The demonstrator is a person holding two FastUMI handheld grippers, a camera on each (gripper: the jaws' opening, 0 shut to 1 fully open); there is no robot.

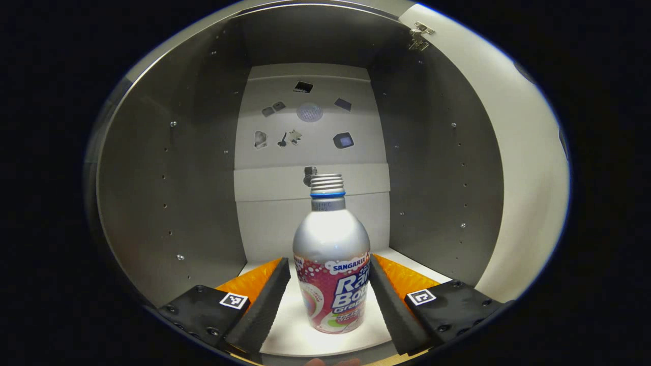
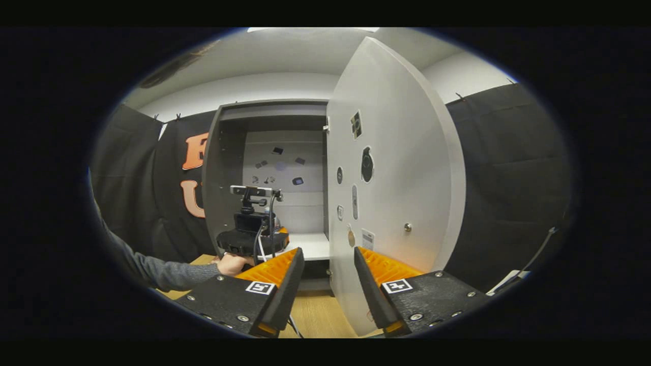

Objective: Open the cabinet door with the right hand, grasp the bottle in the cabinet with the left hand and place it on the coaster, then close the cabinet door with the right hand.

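Observation:
A silver bottle [image 1: 331, 264] with a pink label and a threaded neck stands upright on the cabinet's white floor [image 1: 290, 330]. My left gripper [image 1: 329, 277] is open, with one finger close on each side of the bottle's body. In the right gripper view, a hand [image 2: 231, 264] holds the left gripper [image 2: 249, 239] at the mouth of the cabinet [image 2: 216, 178]. The grey cabinet door [image 2: 396, 168] stands swung open, its small knob [image 2: 407, 227] facing me. My right gripper [image 2: 329, 259] is open in front of the door's hinged edge, with nothing held.
The cabinet's grey side walls [image 1: 168, 203] close in on both sides of the left gripper. Small stickers [image 1: 305, 117] dot its back wall. A wooden tabletop [image 2: 315, 315] lies below the cabinet. A grey sleeve [image 2: 157, 269] reaches in from the left.

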